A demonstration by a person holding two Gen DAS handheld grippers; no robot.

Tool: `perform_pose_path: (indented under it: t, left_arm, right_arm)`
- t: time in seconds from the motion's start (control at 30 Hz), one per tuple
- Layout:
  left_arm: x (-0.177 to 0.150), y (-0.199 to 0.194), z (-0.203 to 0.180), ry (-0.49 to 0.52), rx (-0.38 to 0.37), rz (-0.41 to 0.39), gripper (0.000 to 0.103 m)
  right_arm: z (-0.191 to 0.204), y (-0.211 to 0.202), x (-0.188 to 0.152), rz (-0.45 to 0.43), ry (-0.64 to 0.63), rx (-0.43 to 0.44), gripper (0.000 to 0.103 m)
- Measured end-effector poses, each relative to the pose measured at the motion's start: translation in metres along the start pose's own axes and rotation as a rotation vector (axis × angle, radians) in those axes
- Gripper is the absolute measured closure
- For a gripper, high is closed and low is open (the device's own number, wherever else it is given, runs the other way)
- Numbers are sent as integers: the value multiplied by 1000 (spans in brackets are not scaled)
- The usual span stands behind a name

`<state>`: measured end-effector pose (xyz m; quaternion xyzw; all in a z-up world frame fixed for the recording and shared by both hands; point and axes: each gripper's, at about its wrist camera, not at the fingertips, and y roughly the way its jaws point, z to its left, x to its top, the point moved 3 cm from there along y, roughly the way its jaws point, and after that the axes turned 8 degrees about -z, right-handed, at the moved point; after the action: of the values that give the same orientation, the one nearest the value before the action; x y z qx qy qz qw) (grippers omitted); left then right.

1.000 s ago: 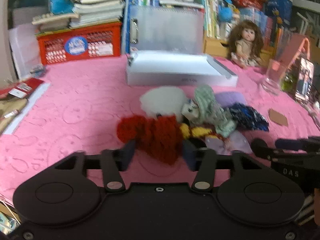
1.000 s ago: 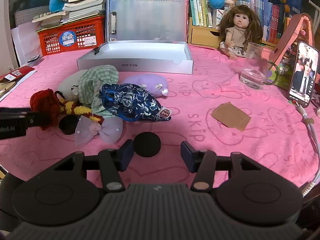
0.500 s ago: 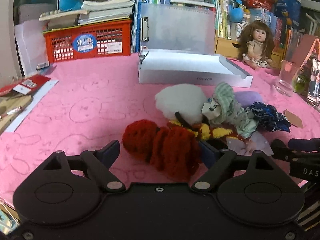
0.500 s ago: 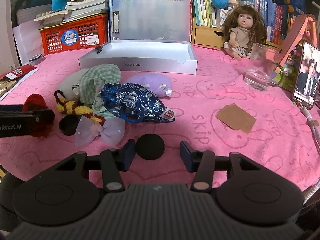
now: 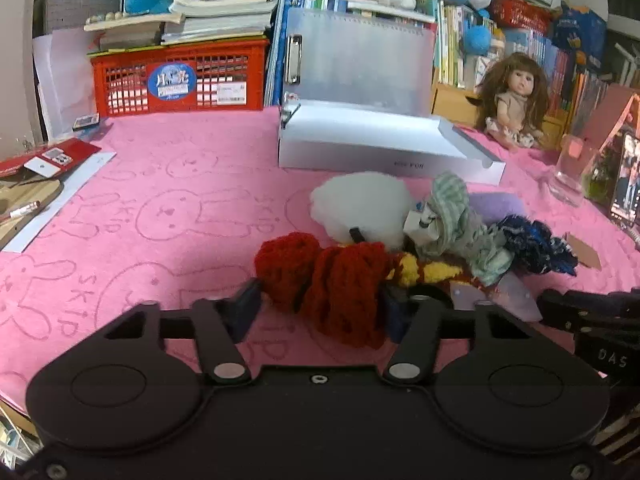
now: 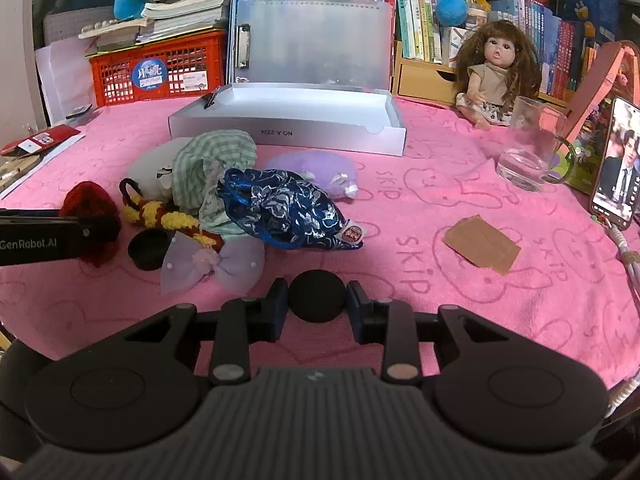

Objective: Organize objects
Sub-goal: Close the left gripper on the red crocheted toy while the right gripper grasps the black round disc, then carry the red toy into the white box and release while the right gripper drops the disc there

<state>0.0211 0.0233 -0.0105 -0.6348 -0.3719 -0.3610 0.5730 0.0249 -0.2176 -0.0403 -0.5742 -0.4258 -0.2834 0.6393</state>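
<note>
A pile of hair accessories lies on the pink cloth: a red knitted scrunchie (image 5: 332,280), a white fluffy one (image 5: 362,208), a green checked one (image 6: 212,160), a blue patterned one (image 6: 280,208), a lilac one (image 6: 316,170), a lilac bow (image 6: 212,260) and a small black cup (image 6: 148,248). My left gripper (image 5: 320,312) has its fingers closed around the red scrunchie. My right gripper (image 6: 317,304) is shut on a black round disc (image 6: 317,300) in front of the pile. An open white box (image 6: 288,120) with a clear lid stands behind the pile.
A doll (image 6: 494,76), a glass mug (image 6: 532,152) and a phone (image 6: 616,164) stand at the right. A brown card (image 6: 482,244) lies right of the pile. A red basket (image 6: 156,72) and books line the back. Red cards and paper (image 5: 44,160) lie at the left edge.
My right gripper's fingers have closed in on the black disc. My left gripper opened and pulled back, then closed around the red scrunchie again.
</note>
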Motion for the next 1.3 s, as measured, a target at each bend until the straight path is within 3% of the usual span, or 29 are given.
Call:
perform_pose_path:
  t: [0.63, 1.3]
  left_arm:
    - [35, -11, -2, 14, 6, -84, 63]
    - [118, 44, -9, 7, -35, -145, 63]
  right_arm:
    - [-19, -8, 23, -63, 35, -49, 67]
    - [-47, 27, 93, -126, 83, -1, 67]
